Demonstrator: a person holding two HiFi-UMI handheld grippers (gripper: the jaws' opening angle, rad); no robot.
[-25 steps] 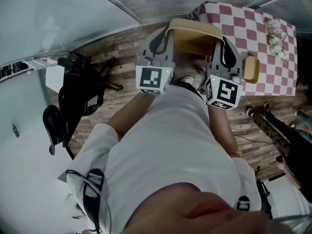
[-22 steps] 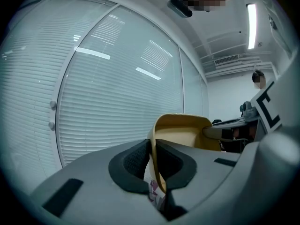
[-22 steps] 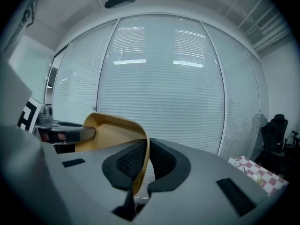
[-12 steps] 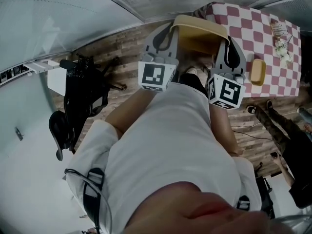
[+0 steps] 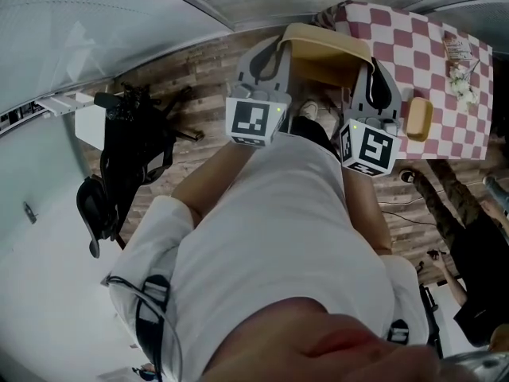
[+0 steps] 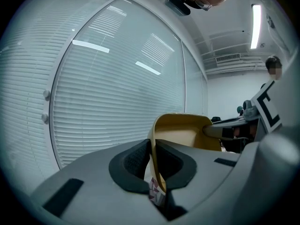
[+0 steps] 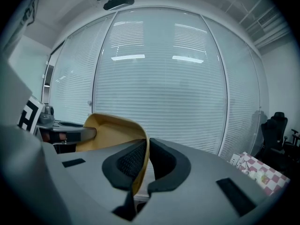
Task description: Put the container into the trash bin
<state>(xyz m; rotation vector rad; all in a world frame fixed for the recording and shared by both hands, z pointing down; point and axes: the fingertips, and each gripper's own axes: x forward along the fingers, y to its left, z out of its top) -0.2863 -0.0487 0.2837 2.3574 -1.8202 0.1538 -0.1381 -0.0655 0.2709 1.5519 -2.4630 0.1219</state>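
The left gripper is pressing its jaws almost fully together on one side wall of the tan container. The right gripper is pinching the opposite wall in the same way. The container is hanging in the air between the two, its hollow inside showing from above. It is hovering over the wooden floor, just beside the near corner of the table with the red-and-white checked cloth. In the left gripper view the thin wall is running between the dark pads, and the right gripper view is showing the same. A flat tan piece is lying at the cloth's edge closest to the right gripper. A black office chair is standing well apart, on the left gripper's side
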